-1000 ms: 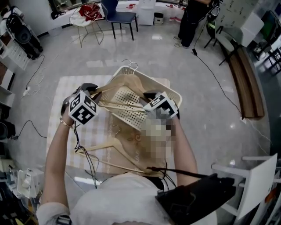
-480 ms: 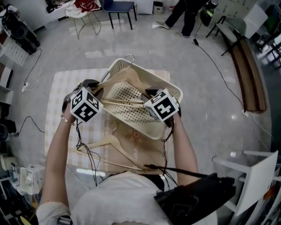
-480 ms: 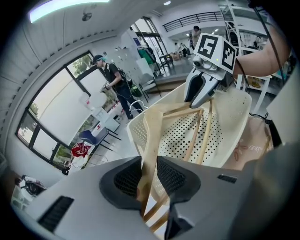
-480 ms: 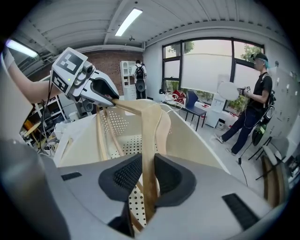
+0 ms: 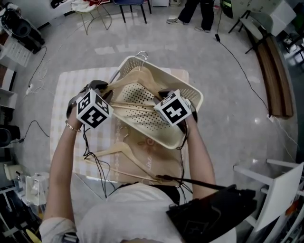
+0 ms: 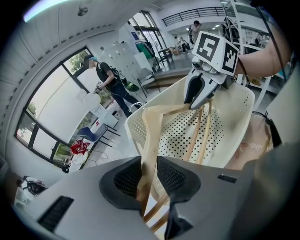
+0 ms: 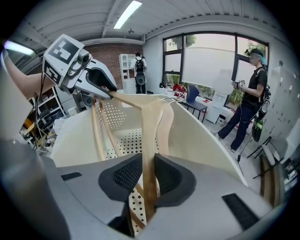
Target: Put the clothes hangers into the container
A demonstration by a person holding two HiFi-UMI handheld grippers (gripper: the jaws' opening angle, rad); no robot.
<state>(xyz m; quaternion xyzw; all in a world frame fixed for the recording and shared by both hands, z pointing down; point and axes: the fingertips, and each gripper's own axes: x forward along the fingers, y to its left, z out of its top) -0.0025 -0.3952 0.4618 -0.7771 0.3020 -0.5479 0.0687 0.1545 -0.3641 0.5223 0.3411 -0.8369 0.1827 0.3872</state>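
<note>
Two light wooden hangers (image 5: 135, 83), stacked, hang over the cream perforated basket (image 5: 190, 97), their metal hooks (image 5: 141, 57) poking past its far rim. My left gripper (image 5: 105, 91) is shut on their left arm (image 6: 149, 140), with the pads pressed on the wood. My right gripper (image 5: 161, 96) is shut on the right arm (image 7: 150, 136). Their two bottom bars (image 6: 201, 126) cross above the basket's dotted floor. Each gripper shows in the other's view: the right gripper (image 6: 199, 96) and the left gripper (image 7: 103, 80). Another wooden hanger (image 5: 118, 151) lies on the checked mat (image 5: 64, 95), nearer me.
A tan printed bag (image 5: 149, 159) lies under the basket's near edge. Cables (image 5: 92, 163) trail over the mat and the grey floor. A bench (image 5: 278, 80) runs at the right, a white chair (image 5: 280, 190) stands at the lower right, and a person's legs (image 5: 194, 12) show at the far side.
Both grippers have sunk a little with the hangers, which now sit lower over the basket. Neither grip has changed.
</note>
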